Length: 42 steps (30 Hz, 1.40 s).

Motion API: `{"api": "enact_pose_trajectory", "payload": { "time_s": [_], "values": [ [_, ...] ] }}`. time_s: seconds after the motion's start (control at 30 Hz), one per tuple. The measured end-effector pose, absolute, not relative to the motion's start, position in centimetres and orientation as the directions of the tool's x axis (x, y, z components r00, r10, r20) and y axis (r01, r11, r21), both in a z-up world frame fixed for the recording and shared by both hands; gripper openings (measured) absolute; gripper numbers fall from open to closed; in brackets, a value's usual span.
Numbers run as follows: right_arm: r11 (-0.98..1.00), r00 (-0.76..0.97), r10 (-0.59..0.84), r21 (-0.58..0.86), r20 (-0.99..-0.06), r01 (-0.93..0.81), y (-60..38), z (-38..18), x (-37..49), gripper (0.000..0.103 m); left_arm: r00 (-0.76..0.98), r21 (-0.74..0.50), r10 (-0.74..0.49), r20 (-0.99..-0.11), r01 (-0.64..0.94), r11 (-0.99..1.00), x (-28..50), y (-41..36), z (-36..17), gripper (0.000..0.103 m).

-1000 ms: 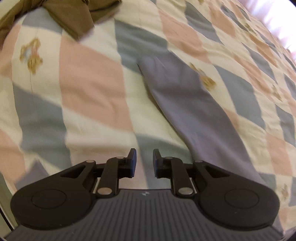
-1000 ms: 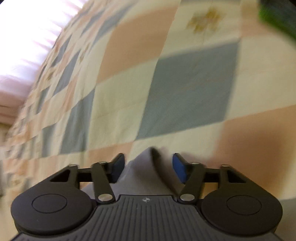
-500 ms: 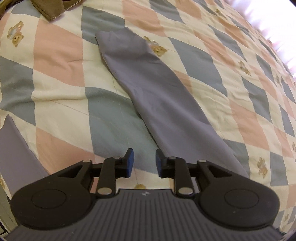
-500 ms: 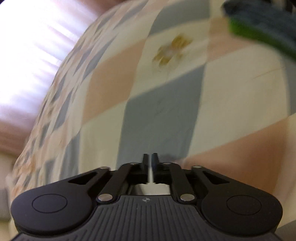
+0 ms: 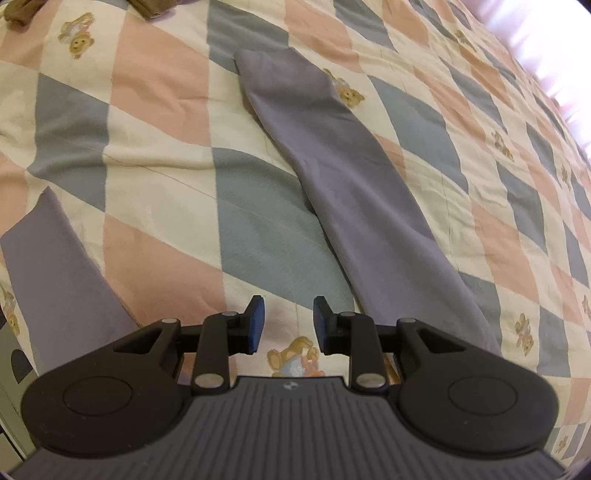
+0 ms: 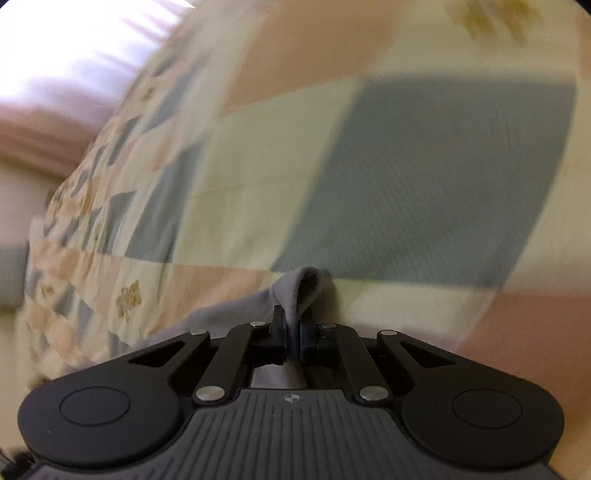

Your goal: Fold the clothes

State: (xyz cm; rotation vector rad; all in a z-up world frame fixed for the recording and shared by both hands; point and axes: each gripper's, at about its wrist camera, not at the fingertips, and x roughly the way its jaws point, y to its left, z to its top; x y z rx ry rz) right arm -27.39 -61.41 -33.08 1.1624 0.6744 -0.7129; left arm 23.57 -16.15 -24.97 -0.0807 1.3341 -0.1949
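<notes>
A long grey garment piece (image 5: 351,177) lies flat and slanted across the checked quilt (image 5: 147,92). A second grey part (image 5: 55,266) shows at the left edge. My left gripper (image 5: 288,321) hovers over the quilt just left of the long piece's near end. Its jaws stand a little apart with nothing between them. In the right wrist view my right gripper (image 6: 293,332) is shut on a raised fold of the grey cloth (image 6: 303,288). That cloth trails off to the lower left over the quilt (image 6: 424,166).
A brown garment (image 5: 155,7) lies at the far top edge of the left wrist view. Bright curtained light (image 5: 554,55) runs along the quilt's far right side. The right wrist view is blurred, with bright curtains (image 6: 74,55) at upper left.
The left view has drawn back, so the whole grey piece and a second grey part at left now show. The right jaws, apart around the cloth tip before, have shut on a fold.
</notes>
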Motion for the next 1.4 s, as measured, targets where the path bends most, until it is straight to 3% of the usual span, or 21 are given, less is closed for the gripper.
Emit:
{"api": "enact_pose_trajectory", "payload": {
  "time_s": [0.13, 0.27, 0.3, 0.33, 0.4, 0.43, 0.5, 0.73, 0.93, 0.97, 1.0, 1.03, 1.17, 1.3, 1.4],
  "values": [
    [0.173, 0.546, -0.354, 0.521, -0.759, 0.836, -60.9, -31.2, -29.4, 0.005, 0.234, -0.174, -0.188, -0.954, 0.079, 0.982, 23.8, -15.5, -24.7, 0.025],
    [0.132, 0.428, -0.278, 0.408, -0.860, 0.904, -61.6, -33.9, -28.4, 0.007, 0.236, -0.165, -0.176, -0.956, 0.066, 0.984, 24.6, -15.0, -25.3, 0.027],
    [0.120, 0.421, -0.285, 0.403, -0.861, 0.907, -61.6, -33.7, -28.2, 0.022, 0.236, -0.163, -0.173, -0.956, 0.062, 0.985, 24.9, -14.9, -25.5, 0.028],
    [0.109, 0.403, -0.302, 0.389, -0.864, 0.915, -61.6, -33.1, -27.9, 0.044, 0.244, -0.173, -0.180, -0.953, 0.050, 0.984, 25.5, -14.4, -25.6, 0.029],
    [0.088, 0.286, -0.401, 0.274, -0.870, 0.958, -60.9, -31.3, -27.7, 0.074, 0.266, -0.202, -0.197, -0.944, 0.008, 0.979, 27.3, -13.4, -25.9, 0.031],
    [0.077, 0.230, -0.460, 0.220, -0.857, 0.973, -60.2, -30.1, -27.7, 0.077, 0.277, -0.216, -0.204, -0.939, -0.013, 0.976, 28.2, -12.9, -26.0, 0.033],
    [0.062, 0.225, -0.487, 0.223, -0.844, 0.973, -58.8, -29.0, -28.9, 0.077, 0.294, -0.260, -0.231, -0.927, -0.062, 0.964, 30.6, -11.7, -26.6, 0.035],
    [-0.090, 0.275, -0.372, 0.330, -0.886, 0.940, -50.5, -28.6, -31.6, 0.075, 0.358, -0.354, -0.272, -0.893, -0.186, 0.916, 40.4, -9.9, -29.6, 0.037],
    [-0.223, 0.250, -0.314, 0.327, -0.916, 0.918, -42.3, -27.9, -30.7, 0.075, 0.351, -0.392, -0.333, -0.875, -0.110, 0.913, 46.5, -11.5, -33.1, 0.031],
    [-0.231, 0.243, -0.309, 0.320, -0.919, 0.919, -41.5, -27.8, -30.1, 0.075, 0.335, -0.373, -0.330, -0.883, -0.074, 0.925, 47.2, -12.1, -33.8, 0.030],
    [-0.237, 0.239, -0.308, 0.317, -0.921, 0.918, -40.9, -27.7, -29.5, 0.075, 0.324, -0.340, -0.314, -0.893, -0.028, 0.940, 47.7, -12.7, -34.3, 0.011],
    [-0.242, 0.234, -0.307, 0.314, -0.922, 0.918, -40.2, -27.6, -29.0, 0.075, 0.327, -0.296, -0.288, -0.900, 0.026, 0.955, 48.0, -13.3, -34.7, 0.000],
    [-0.257, 0.209, -0.301, 0.290, -0.930, 0.922, -37.9, -26.9, -27.0, 0.075, 0.431, -0.084, -0.204, -0.879, 0.282, 0.956, 48.7, -15.0, -34.5, 0.003],
    [-0.283, 0.177, -0.289, 0.260, -0.941, 0.923, -36.5, -26.6, -26.4, 0.075, 0.500, 0.087, -0.036, -0.865, 0.219, 0.972, 50.2, -13.8, -33.7, 0.001],
    [-0.293, 0.159, -0.299, 0.249, -0.941, 0.923, -36.2, -26.1, -27.0, 0.075, 0.472, 0.006, -0.064, -0.879, 0.145, 0.989, 50.2, -10.6, -31.9, 0.002]
  ]
}}
